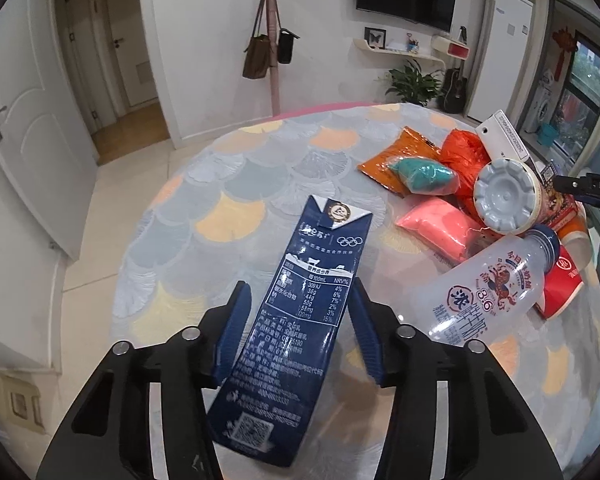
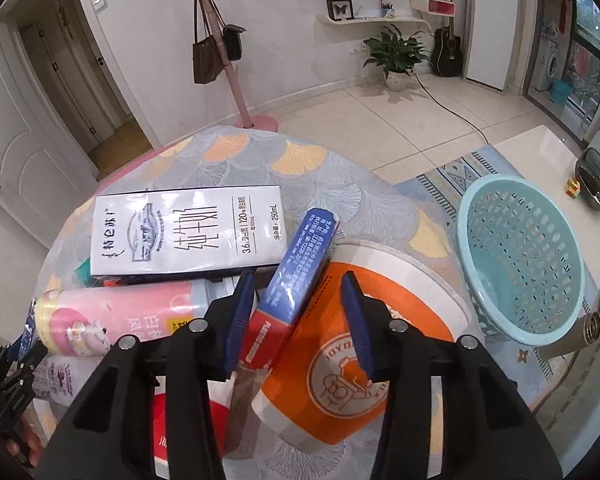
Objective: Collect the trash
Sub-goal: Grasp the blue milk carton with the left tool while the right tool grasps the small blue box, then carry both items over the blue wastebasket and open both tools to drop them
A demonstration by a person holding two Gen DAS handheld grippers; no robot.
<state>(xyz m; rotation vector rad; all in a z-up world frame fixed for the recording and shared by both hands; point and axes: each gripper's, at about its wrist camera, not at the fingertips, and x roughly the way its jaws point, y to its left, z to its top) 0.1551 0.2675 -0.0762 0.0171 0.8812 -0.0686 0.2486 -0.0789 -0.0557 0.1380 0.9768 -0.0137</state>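
Left tool [image 1: 298,292]: blue pads apart, set either side of a dark blue milk carton [image 1: 288,312]; the right pad sits at the carton's edge, the left pad shows a gap, and a firm clamp cannot be told. Carton lies lengthwise on the counter [image 1: 228,184], which wears a fan-pattern cloth.

Right of the carton, near: clear plastic milk bottle [image 1: 488,284] on its side, a red paper cup [image 1: 560,284] behind it.

Farther right, piled: pink pouch [image 1: 436,232], grey-bottomed cup [image 1: 504,196], teal pouch [image 1: 424,176], orange packet [image 1: 392,156], crumpled red bag [image 1: 464,152].

Right tool [image 2: 298,292]: pads apart, around a tilted blue-and-red box [image 2: 296,276]; the left pad is touching or just beside the box, the right pad clear of it. Box leans against an orange-and-white paper bowl [image 2: 364,344].

Left of that, near: pink can [image 2: 112,316] on its side.

Beyond the can: white milk carton [image 2: 188,232], flat, print facing up.

Right, off the counter's edge: turquoise perforated basket [image 2: 520,256], open mouth tipped toward the counter.

Far: tiled floor [image 2: 380,120], pink coat stand [image 2: 228,60] with hanging bags, potted plant [image 2: 396,56], guitar [image 2: 446,52].
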